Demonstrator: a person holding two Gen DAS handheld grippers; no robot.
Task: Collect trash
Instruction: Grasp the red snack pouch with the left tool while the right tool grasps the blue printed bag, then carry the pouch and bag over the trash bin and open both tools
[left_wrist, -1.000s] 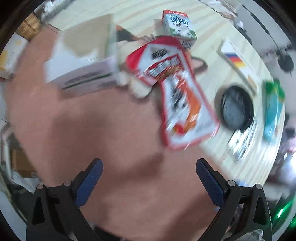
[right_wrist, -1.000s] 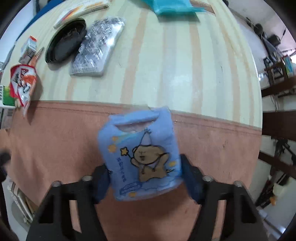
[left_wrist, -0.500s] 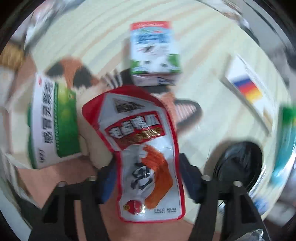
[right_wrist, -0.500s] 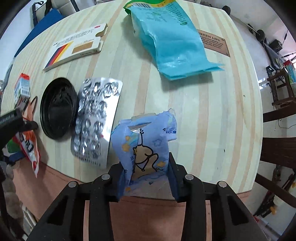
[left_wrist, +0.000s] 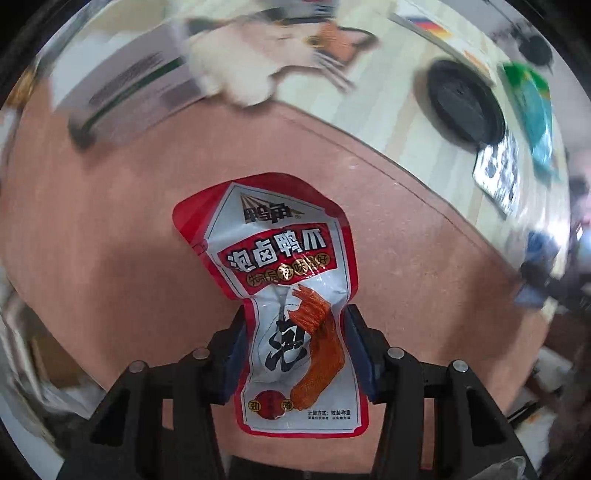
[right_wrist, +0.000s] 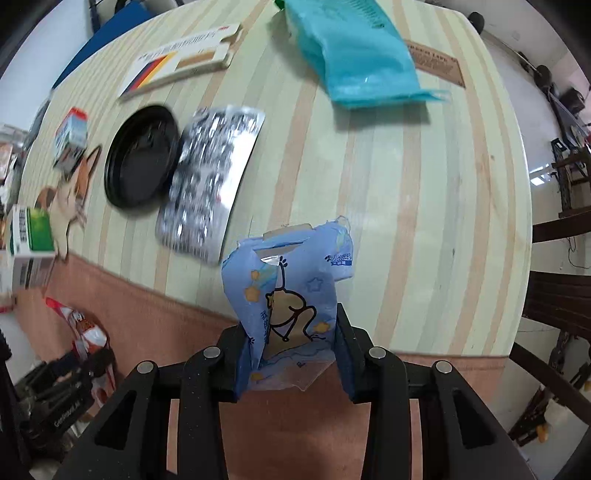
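Note:
My left gripper (left_wrist: 295, 332) is shut on a red and white snack wrapper (left_wrist: 284, 280) and holds it off the table, in front of the table's pinkish edge band (left_wrist: 110, 221). The wrapper also shows at the lower left of the right wrist view (right_wrist: 85, 325). My right gripper (right_wrist: 293, 332) is shut on a crumpled blue cartoon wrapper (right_wrist: 288, 291), held just above the near table edge. The right gripper appears blurred at the right of the left wrist view (left_wrist: 543, 277).
On the striped wooden table (right_wrist: 424, 166) lie a black round lid (right_wrist: 142, 170), a silver blister pack (right_wrist: 210, 177), a teal bag (right_wrist: 351, 55), a flat medicine box (right_wrist: 181, 66), a small milk carton (right_wrist: 72, 133), a green and white box (right_wrist: 29, 236) and a cat-shaped mat (right_wrist: 66, 195).
My left gripper has closed on the red snack wrapper and pulled it back off the table past the edge. My right gripper, still holding the blue wrapper, has moved forward over the table.

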